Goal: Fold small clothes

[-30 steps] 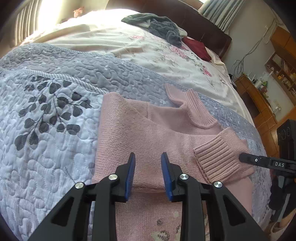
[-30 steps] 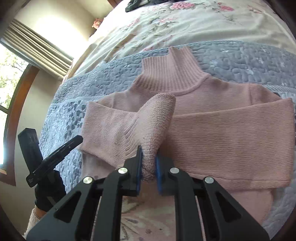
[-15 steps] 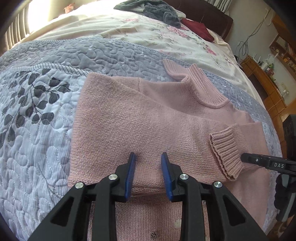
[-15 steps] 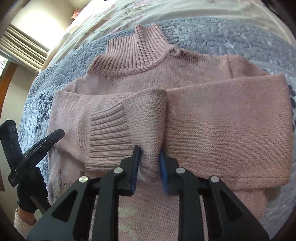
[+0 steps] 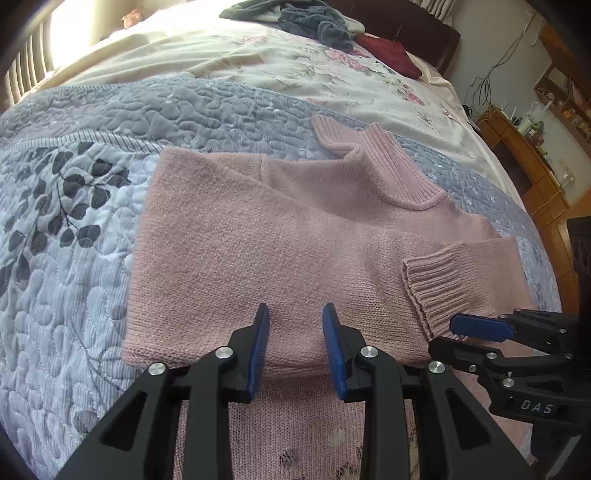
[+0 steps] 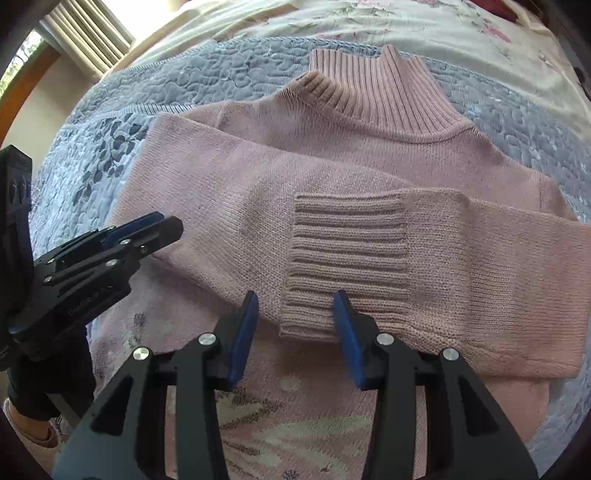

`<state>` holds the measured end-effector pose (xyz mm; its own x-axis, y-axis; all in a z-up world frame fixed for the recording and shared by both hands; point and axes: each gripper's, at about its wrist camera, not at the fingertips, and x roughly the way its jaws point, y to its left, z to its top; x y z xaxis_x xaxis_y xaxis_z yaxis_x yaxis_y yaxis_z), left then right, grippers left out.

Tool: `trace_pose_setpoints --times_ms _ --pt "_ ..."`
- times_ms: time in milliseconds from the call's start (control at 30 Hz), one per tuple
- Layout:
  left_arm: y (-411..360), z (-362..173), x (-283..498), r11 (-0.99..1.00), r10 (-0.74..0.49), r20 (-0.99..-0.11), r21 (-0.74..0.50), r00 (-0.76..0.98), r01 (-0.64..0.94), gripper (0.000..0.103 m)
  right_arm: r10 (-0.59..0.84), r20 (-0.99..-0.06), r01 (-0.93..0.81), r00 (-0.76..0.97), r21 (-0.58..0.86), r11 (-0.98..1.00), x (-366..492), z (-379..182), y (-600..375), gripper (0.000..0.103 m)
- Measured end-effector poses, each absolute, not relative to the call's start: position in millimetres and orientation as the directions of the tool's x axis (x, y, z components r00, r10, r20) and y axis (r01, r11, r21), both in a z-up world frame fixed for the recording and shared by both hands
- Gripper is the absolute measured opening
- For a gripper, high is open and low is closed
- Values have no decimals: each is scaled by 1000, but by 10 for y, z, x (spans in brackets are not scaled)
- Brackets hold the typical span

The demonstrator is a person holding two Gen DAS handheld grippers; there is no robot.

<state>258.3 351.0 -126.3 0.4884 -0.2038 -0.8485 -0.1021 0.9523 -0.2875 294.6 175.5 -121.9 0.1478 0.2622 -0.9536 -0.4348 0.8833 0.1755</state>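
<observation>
we note the sweater [image 6: 332, 177] lies flat on the quilt [image 5: 74, 258], collar [image 6: 376, 85] far. both sleeves fold across its chest, the right cuff [image 6: 347, 258] on top. a clothes pile [image 5: 306, 18] sits far behind on the bed.

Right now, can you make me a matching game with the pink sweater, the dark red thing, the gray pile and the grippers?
Things:
1. pink knitted sweater
2. dark red cloth
3. gray heap of clothes
4. right gripper

Places or states:
A. open, at the ribbed cuff
B. sleeves folded across, on the blue quilt
C. far end of the bed, beside the red cloth
D. far end, near the dark headboard

Pairs: 1-B, 2-D, 3-C, 4-A
</observation>
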Motion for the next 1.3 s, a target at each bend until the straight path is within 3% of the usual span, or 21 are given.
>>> trace_pose_setpoints --times_ms 33,133,167,233,600,800,1000,1100,1300 --pt "3526 -1279 2576 950 -211 -844 -297 493 -101 30 249 -957 -442 148 161 882 2943 -1260 1771 42" --pt "3549 -1302 2575 944 -224 -840 -313 494 -104 30 211 -963 -456 164 116 882 2948 -1287 1755 25" --pt "3549 -1307 2577 944 -224 -840 -313 494 -105 30 227 -961 -453 156 135 881 2958 -1277 1720 18" --pt "3533 -1312 2581 948 -216 -843 -302 492 -100 30 264 -953 -436 149 176 882 2986 -1217 1621 14" --pt "3525 -1333 2572 950 -205 -841 -294 501 -106 30 427 -864 -260 266 362 895 3165 -550 473 13" --pt "3517 -1337 2569 952 -200 -842 -288 501 -102 30 383 -873 -162 301 349 923 3227 -590 -59 13" --pt "3501 -1341 2569 956 -193 -843 -276 502 -96 30 274 -931 -36 241 273 961 3239 -1013 -487 9" --pt "3501 -1327 2576 957 -192 -846 -273 497 -95 30 252 -939 -23 234 254 967 3169 -1099 -583 9" --pt "3416 -1012 2583 947 -225 -811 -312 539 -75 31 312 -891 -132 330 284 950 3145 -742 -386 13"
